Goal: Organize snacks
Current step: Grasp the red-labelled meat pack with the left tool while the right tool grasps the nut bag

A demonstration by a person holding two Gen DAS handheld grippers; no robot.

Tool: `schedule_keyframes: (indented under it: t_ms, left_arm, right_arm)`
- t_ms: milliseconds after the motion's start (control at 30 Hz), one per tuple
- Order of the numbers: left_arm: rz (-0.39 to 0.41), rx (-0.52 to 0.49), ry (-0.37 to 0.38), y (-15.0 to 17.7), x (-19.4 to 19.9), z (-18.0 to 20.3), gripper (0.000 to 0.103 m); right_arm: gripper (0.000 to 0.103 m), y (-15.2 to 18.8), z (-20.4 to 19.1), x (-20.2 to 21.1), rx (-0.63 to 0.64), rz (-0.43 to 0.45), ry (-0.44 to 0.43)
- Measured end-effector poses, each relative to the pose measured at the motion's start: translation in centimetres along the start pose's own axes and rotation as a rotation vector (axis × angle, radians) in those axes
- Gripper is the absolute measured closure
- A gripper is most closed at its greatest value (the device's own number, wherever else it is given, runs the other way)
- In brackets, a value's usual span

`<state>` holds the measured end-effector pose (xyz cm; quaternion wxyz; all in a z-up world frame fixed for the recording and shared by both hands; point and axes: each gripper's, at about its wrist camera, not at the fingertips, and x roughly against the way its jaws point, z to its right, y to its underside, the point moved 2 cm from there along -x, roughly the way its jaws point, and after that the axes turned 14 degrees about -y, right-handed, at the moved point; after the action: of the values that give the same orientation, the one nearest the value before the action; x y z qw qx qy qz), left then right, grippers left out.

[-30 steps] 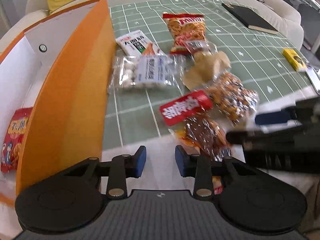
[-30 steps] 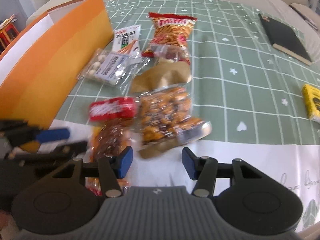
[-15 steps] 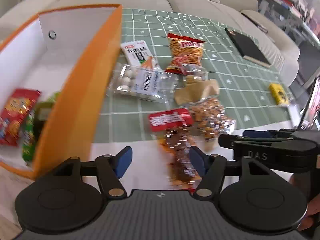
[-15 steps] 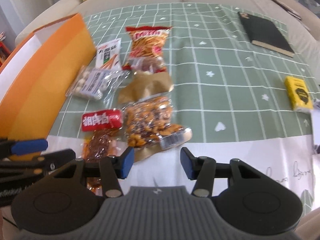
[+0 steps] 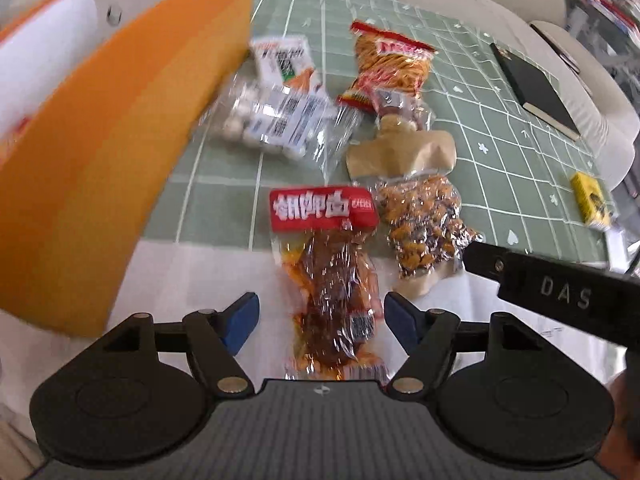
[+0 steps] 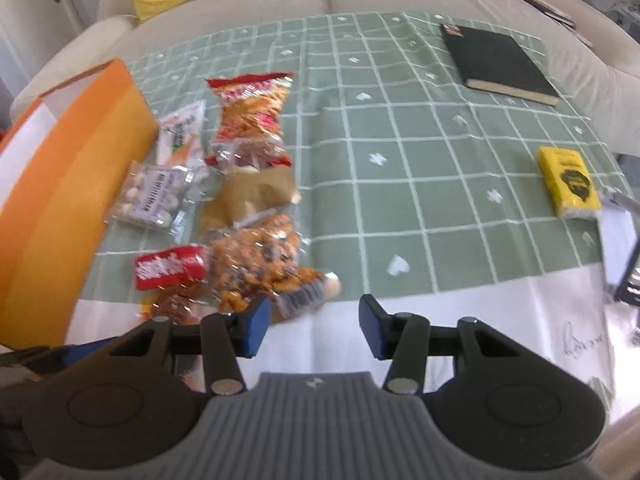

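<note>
The left gripper (image 5: 320,322), jaws wide, has closed in to straddle the red-labelled snack pack (image 5: 326,280) at the tablecloth's (image 6: 440,208) near edge. The right gripper (image 6: 314,326), marked "DAS", stays wide and empty.

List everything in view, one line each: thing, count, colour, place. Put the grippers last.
orange box: 1, orange outside, white inside, left.
red-label snack pack: 1, clear with brown contents, between left gripper's fingers.
nut mix bag: 1, clear, orange-brown, right of it.
brown pouch: 1, tan, behind the nuts.
red chip bag: 1, far centre.
white-ball bag: 1, clear, by the box.
white packet: 1, behind it.
black book: 1, far right.
yellow pack: 1, right.
left gripper: open.
right gripper: open.
</note>
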<state>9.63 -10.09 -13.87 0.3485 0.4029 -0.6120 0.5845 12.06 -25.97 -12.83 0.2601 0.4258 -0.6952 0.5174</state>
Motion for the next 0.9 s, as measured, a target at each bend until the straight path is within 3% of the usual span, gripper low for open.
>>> schedule_keyframes:
  t_ms: [133,300,467,600,767,900]
  left_arm:
    - [0.059,-0.086,-0.042,0.2,-0.1,0.9,0.019]
    - [0.086,-0.104,-0.061,-0.2,-0.3,0.0,0.032]
    - [0.088,-0.121,-0.074,-0.9,-0.7,-1.5,0.033]
    - [0.064,-0.141,-0.067,-1.2,-0.7,-2.4,0.029]
    - [0.016,-0.133,-0.065,-0.6,-0.9,-2.3,0.014]
    - [0.027,-0.148,-0.091,-0.2,-0.9,-2.2,0.008]
  right_arm:
    - [0.051,-0.1,-1.4,-0.5,0.069,0.004,-0.030]
    - [0.037,-0.3,-2.3,-1.4,0.119,-0.005,-0.042]
    - [0.028,-0.5,-2.7,-2.7,0.146,-0.049,-0.075]
    - [0.023,-1.3,-2.9,-4.3,0.195,-0.078,-0.036]
    - [0.015,-1.3,-3.5,-5.6,0.291,-0.087,0.019]
    - [0.011,-1.2,-3.3,-6.0,0.322,-0.082,0.085]
